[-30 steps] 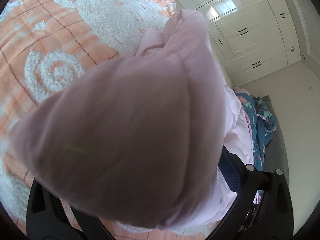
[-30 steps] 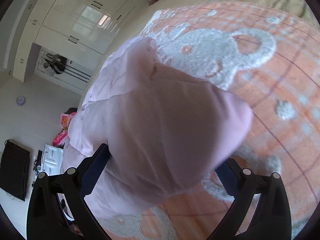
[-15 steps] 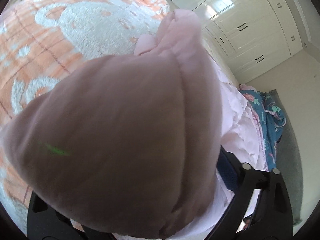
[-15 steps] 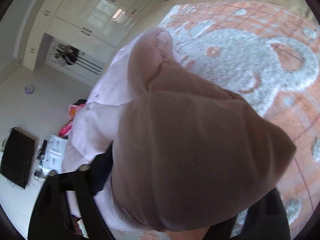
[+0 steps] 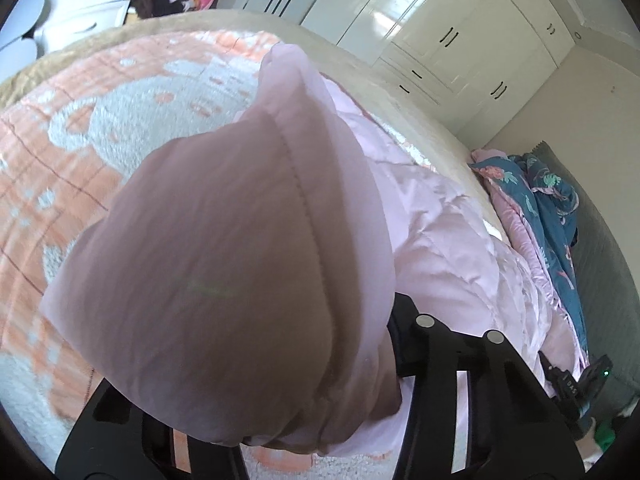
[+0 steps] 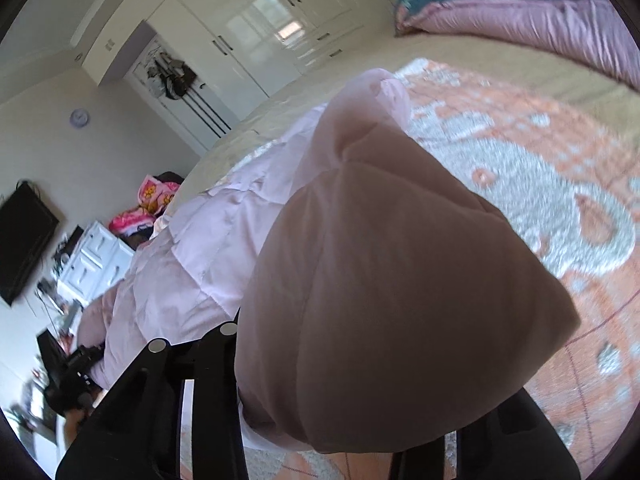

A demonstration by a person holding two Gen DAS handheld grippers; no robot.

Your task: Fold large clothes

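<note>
- Both grippers are clamped on the same garment: the left gripper has a thick bunch of the pink quilted jacket wedged between its jaws, and the right gripper has a matching bunch. The padding hides the fingertips in each view, so how narrow the gap is cannot be read; the cloth fills it.
- Compared with a second ago, each wrist view now looks across the room rather than down onto the bed. The wardrobe doors and a white drawer unit show in the left view; a wall clock and a dark screen show in the right. In my judgement both tools have risen and tipped back, lifting the gripped edge.
- The held fold sits higher off the orange bear-pattern blanket than before, and more of the blanket's far edge is exposed.
- The rest of the jacket trails down from the grip and lies along the bed beside the blanket, towards a teal floral quilt further off.
- Assessment: a fold is under way, with the edge raised but not yet carried over or laid down. The bulky padding may spring open on release.
</note>
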